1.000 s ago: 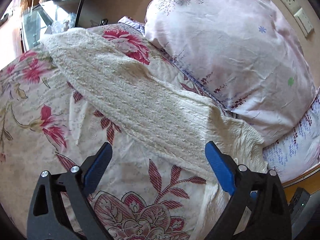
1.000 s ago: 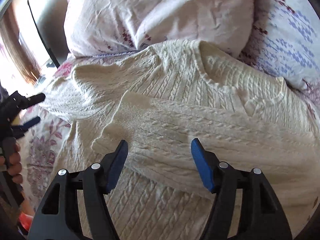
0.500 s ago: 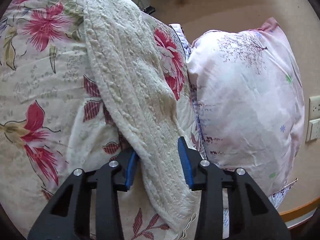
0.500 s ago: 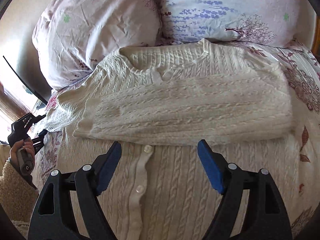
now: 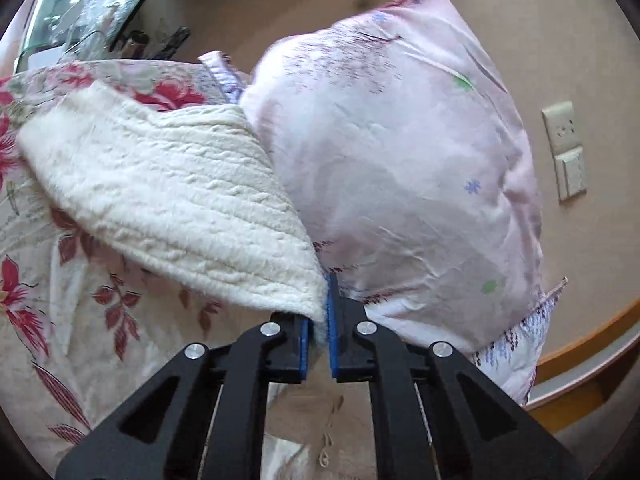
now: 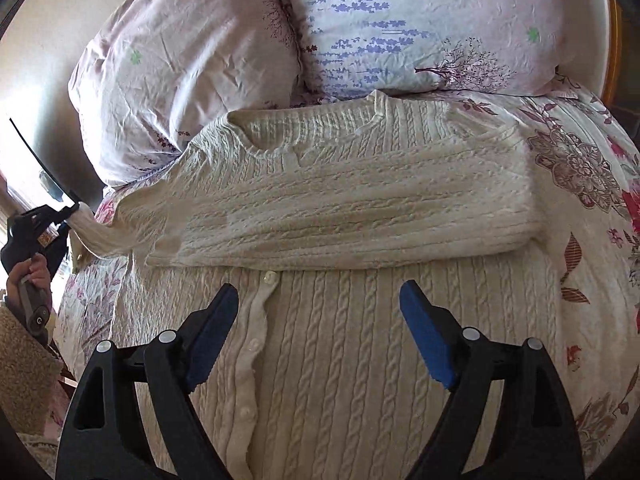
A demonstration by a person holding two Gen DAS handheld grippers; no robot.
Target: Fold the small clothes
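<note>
Cardigan (image 6: 360, 320), cream cable-knit w/ button placket, lies flat on bed, collar toward the pillows; one sleeve (image 6: 360, 208) folded across chest. Other sleeve (image 5: 172, 204) lifted off the bedspread (image 5: 80, 300) at far left of right-wrist view.

Left gripper (image 5: 319, 320): blue pads have just been closing, now clamped on that sleeve's cuff end, fabric pinched between them. Hand (image 6: 30, 276) w/ fleecy sleeve holds its handle; small square sticker on gripper body, not readable.

Right gripper (image 6: 316, 320): jaws have just been opening, stand wide apart above lower cardigan front, nothing between pads, no contact seen.

Surface: bed w/ floral bedspread, red + maroon flowers on pale ground. Two pillows at head: pink pillow (image 5: 400, 160) w/ small sprigs, lavender-print pillow (image 6: 420, 28) beside it, cardigan collar just touching its lower edge.

Room: beige wall, wall socket + switch plate (image 5: 564, 148), wooden bed frame edge (image 5: 580, 352). Bright window light at left. No legible writing.
</note>
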